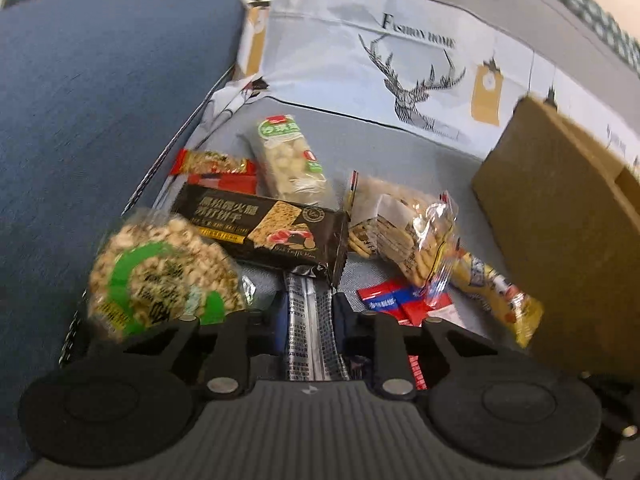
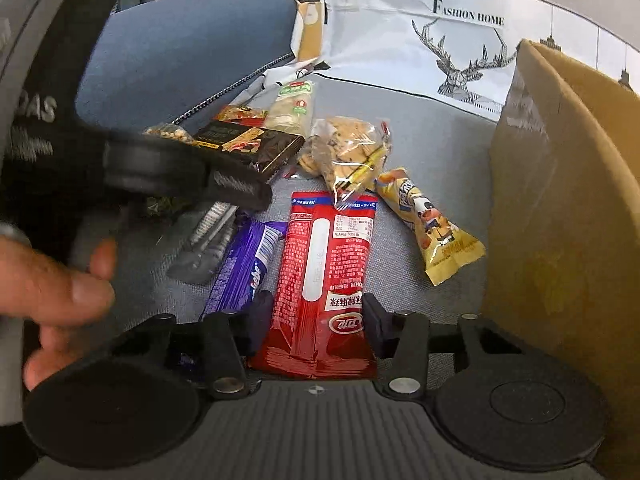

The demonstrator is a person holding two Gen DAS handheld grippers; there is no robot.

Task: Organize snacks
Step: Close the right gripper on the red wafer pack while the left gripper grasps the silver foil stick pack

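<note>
Left tool (image 1: 308, 312) clamped on silver packet (image 1: 310, 344), 6 o'clock in the snack pile. Right tool (image 2: 318, 312) clamped on red packet (image 2: 322, 276), dead centre. Purple bar (image 2: 240, 276) at its 9 o'clock, cardboard box (image 2: 560, 208) at 3, all inside grey fabric bin (image 2: 440, 152).

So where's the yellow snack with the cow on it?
In the right wrist view the yellow cow snack lies on the grey cloth, right of the red packet, just below the clear cookie bag and left of the cardboard box.
</note>
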